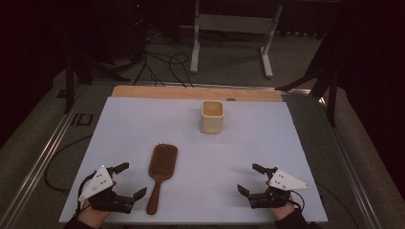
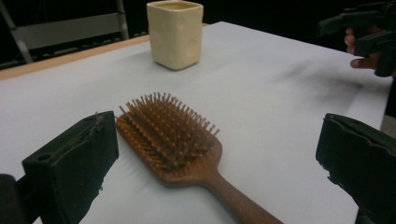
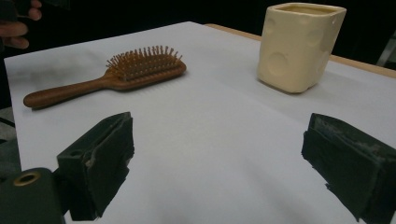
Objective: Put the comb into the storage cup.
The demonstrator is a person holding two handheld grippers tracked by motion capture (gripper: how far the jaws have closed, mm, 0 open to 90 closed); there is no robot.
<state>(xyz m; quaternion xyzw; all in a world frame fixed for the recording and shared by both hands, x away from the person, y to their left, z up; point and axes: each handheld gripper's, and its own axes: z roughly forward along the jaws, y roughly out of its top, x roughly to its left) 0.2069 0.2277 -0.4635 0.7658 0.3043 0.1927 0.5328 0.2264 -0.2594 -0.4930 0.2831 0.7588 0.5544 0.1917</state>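
Observation:
A wooden paddle hairbrush (image 1: pixel 160 172) lies bristles-up on the white table sheet (image 1: pixel 143 124), handle toward the near edge. Just left of its handle rests my left gripper (image 1: pixel 131 180), open and holding nothing. In the left gripper view the brush (image 2: pixel 177 144) lies between and beyond the two jaws. A cream square cup (image 1: pixel 211 116) stands upright near the table's far middle. My right gripper (image 1: pixel 250 179) sits open at the near right, well apart from both. Its own view shows the cup (image 3: pixel 296 46) at upper right and the brush (image 3: pixel 116 77) at upper left.
A wooden strip (image 1: pixel 191 92) runs along the table's far edge. Cables (image 1: pixel 162 64) and a metal stand (image 1: pixel 229 33) are on the floor beyond. Metal rails (image 1: pixel 38 157) flank the table. Open white surface lies between the cup and the right gripper.

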